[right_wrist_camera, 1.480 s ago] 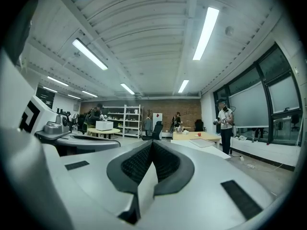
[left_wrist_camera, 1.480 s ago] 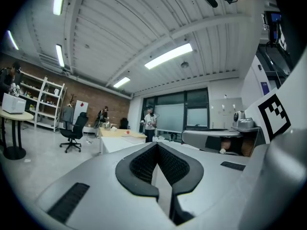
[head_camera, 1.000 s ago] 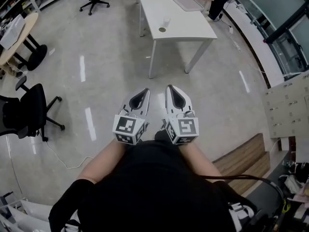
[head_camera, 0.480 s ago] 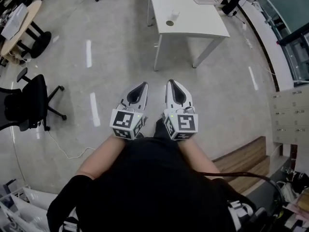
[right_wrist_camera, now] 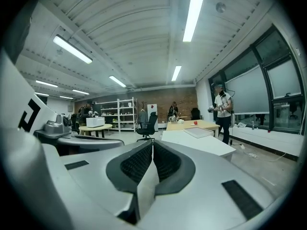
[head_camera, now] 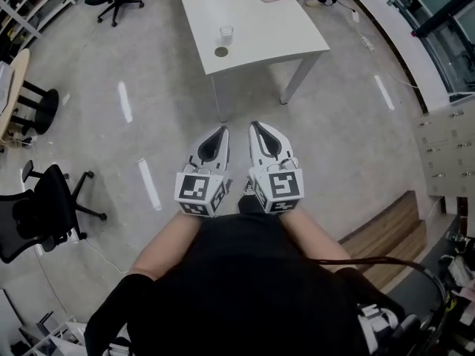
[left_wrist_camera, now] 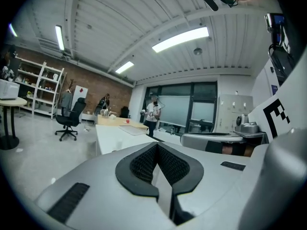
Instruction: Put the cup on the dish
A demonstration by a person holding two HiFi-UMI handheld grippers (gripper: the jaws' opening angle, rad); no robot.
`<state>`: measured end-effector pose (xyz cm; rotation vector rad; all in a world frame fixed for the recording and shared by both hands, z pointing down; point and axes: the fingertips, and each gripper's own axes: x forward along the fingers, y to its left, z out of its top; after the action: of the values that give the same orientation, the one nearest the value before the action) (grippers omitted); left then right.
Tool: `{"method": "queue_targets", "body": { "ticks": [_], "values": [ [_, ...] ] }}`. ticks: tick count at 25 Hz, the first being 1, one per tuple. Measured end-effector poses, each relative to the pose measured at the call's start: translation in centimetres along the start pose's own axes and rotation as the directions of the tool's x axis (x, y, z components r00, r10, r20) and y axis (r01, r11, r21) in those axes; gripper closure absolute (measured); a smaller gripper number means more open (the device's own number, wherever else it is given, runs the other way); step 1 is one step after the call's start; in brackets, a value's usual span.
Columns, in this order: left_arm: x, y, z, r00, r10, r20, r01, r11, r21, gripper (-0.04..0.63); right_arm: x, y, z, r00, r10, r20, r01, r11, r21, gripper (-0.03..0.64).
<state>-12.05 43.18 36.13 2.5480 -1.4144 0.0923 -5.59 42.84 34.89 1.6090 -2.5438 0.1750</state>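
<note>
open office, shiny grey floor, white table (head_camera: 260,28) at the top middle of the head view. the cup (head_camera: 226,33) stands upright near the table's front edge, and the small round dish (head_camera: 221,51) is just below it in frame, close but not touching. both are straight up-frame and well apart from the grippers. left gripper (head_camera: 221,130) and right gripper (head_camera: 255,125) are clamped shut on nothing. i'd say the cup lines up more with the left one.

my head camera looks steeply down from high up, over my left gripper (head_camera: 222,130) and right gripper (head_camera: 254,125). each gripper camera sits close behind its own jaws and looks level across the room. all three see the white table (head_camera: 252,32) ahead.
</note>
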Motion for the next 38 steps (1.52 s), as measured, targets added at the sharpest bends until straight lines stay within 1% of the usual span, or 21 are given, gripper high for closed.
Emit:
{"method": "queue_targets", "body": {
  "ticks": [3, 6, 11, 14, 18, 21, 24, 27, 30, 34, 38],
  "values": [
    [4.0, -1.1, 1.3, 1.0, -0.018, 0.009, 0.018, 1.0, 0.009, 0.588, 1.4, -3.4, 0.8, 1.0, -0.003, 0.0, 0.003, 1.0, -0.008, 0.603],
    [6.8, -2.5, 2.6, 1.0, -0.022, 0.018, 0.022, 1.0, 0.017, 0.589, 2.0, -6.2, 2.0, 1.0, 0.006, 0.0, -0.006, 1.0, -0.016, 0.603],
    [10.2, -4.3, 5.0, 0.999, -0.002, 0.05, -0.002, 0.998, 0.069, 0.588, 2.7, -10.4, 3.9, 0.999, 0.018, 0.047, -0.018, 1.0, -0.006, 0.603],
    [11.4, -4.6, 5.5, 0.999, 0.024, 0.047, -0.028, 0.996, 0.086, 0.588, 3.7, -11.6, 4.0, 0.998, 0.049, 0.043, -0.05, 0.999, 0.01, 0.603],
    [12.5, -5.3, 5.3, 0.998, 0.057, 0.031, -0.059, 0.994, 0.087, 0.588, 3.8, -13.0, 3.7, 0.996, 0.081, 0.037, -0.081, 0.997, 0.017, 0.603],
    [12.5, -5.1, 5.4, 0.997, 0.067, 0.029, -0.069, 0.993, 0.095, 0.588, 4.1, -13.0, 3.5, 0.996, 0.086, 0.037, -0.087, 0.996, 0.034, 0.603],
    [12.3, -4.5, 4.9, 0.997, 0.078, 0.019, -0.08, 0.993, 0.086, 0.588, 4.2, -12.6, 3.2, 0.995, 0.095, 0.035, -0.096, 0.995, 0.032, 0.603],
    [12.6, -4.6, 4.9, 0.998, 0.067, 0.006, -0.067, 0.993, 0.096, 0.588, 4.1, -13.0, 3.2, 0.995, 0.084, 0.046, -0.086, 0.995, 0.052, 0.603],
    [13.0, -4.9, 4.7, 0.999, 0.041, -0.007, -0.04, 0.993, 0.11, 0.588, 4.0, -14.0, 3.4, 0.996, 0.056, 0.075, -0.061, 0.996, 0.069, 0.603],
    [13.7, -4.7, 4.1, 0.999, 0.03, -0.038, -0.025, 0.993, 0.113, 0.588, 3.8, -15.5, 3.5, 0.996, 0.016, 0.085, -0.023, 0.996, 0.084, 0.603],
    [15.1, -5.3, 4.6, 0.999, 0.021, -0.03, -0.016, 0.991, 0.134, 0.588, 3.7, -17.4, 3.6, 0.996, -0.017, 0.091, 0.009, 0.995, 0.095, 0.603]
  ]
}}
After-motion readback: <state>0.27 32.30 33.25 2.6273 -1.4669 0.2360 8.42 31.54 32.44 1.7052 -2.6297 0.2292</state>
